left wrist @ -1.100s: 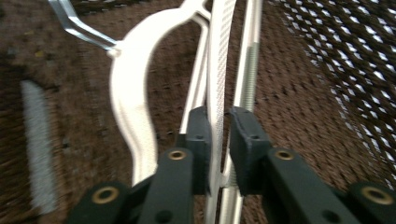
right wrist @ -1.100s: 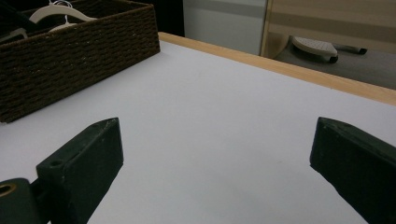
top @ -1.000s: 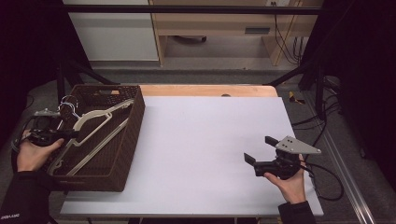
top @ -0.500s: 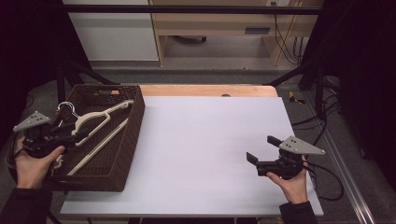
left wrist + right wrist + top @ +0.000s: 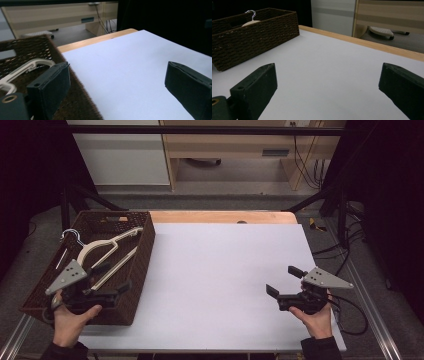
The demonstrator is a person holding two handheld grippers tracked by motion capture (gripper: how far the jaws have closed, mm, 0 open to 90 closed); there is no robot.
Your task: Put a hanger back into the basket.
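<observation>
High view: the left gripper (image 5: 111, 279) hangs over the near right corner of the wicker basket (image 5: 142, 265), which sits along the table's (image 5: 220, 270) left edge. Its jaws have just been opening and are released, nothing between them. The cream hanger (image 5: 102, 251) lies slanted in the basket. The right gripper (image 5: 284, 281), near the right edge, is spread and empty.

Left gripper view: one jaw sits low beside the basket wall (image 5: 77, 92); a careless sweep could catch the weave and drag the basket.

Right gripper view: the hanger's hook (image 5: 252, 13) pokes above the rim and may snag when lifted.
</observation>
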